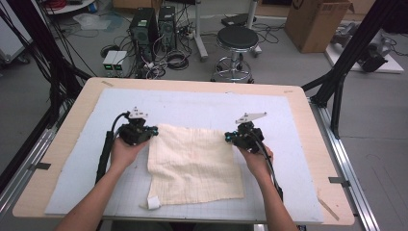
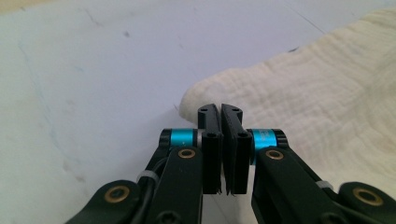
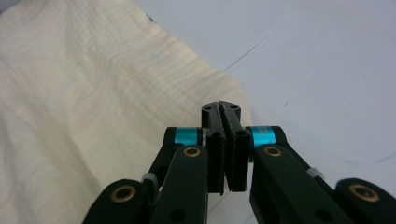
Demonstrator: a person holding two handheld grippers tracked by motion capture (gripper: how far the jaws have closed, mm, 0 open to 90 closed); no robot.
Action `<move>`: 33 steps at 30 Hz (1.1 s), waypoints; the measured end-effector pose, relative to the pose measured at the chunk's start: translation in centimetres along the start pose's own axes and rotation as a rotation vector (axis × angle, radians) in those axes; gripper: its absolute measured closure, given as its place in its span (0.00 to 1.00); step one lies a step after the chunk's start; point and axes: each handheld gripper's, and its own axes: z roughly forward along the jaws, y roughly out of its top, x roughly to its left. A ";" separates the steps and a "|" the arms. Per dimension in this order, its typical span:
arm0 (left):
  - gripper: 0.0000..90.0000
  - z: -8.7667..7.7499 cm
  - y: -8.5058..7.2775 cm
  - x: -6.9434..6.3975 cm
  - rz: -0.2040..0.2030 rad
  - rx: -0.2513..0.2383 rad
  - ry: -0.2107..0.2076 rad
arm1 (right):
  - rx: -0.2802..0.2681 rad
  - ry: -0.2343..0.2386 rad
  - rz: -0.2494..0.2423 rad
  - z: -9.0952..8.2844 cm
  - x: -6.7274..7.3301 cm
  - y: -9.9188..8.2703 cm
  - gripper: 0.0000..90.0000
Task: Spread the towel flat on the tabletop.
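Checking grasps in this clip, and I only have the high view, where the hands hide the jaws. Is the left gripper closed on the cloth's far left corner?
Observer: In the left gripper view, the left gripper has its jaws shut. The corner of the cloth sits right at their tips and seems to be pinched.
Operator: Is that corner lying flat?
Observer: It doesn't look flat. Its edge is rounded and seems slightly raised off the mat.
Operator: And the other side?
Observer: The right gripper is shut too, with its tips at the cloth's other far corner.
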 end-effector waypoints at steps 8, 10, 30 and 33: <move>0.85 2.5 4.4 1.2 -0.026 -0.015 0.082 | -0.056 -0.170 0.042 0.2 -2.6 2.8 0.76; 0.78 2.6 4.4 1.4 -0.031 -0.024 0.070 | -0.099 -0.142 0.031 0.1 -3.0 3.0 0.74; 0.64 -5.2 -3.4 -0.6 0.029 -0.143 -0.127 | -0.113 0.039 -0.056 -3.9 1.0 1.1 0.57; 0.66 -6.1 -5.2 -1.6 0.082 -0.111 -0.145 | -0.133 0.053 -0.083 -4.5 2.0 -0.2 0.54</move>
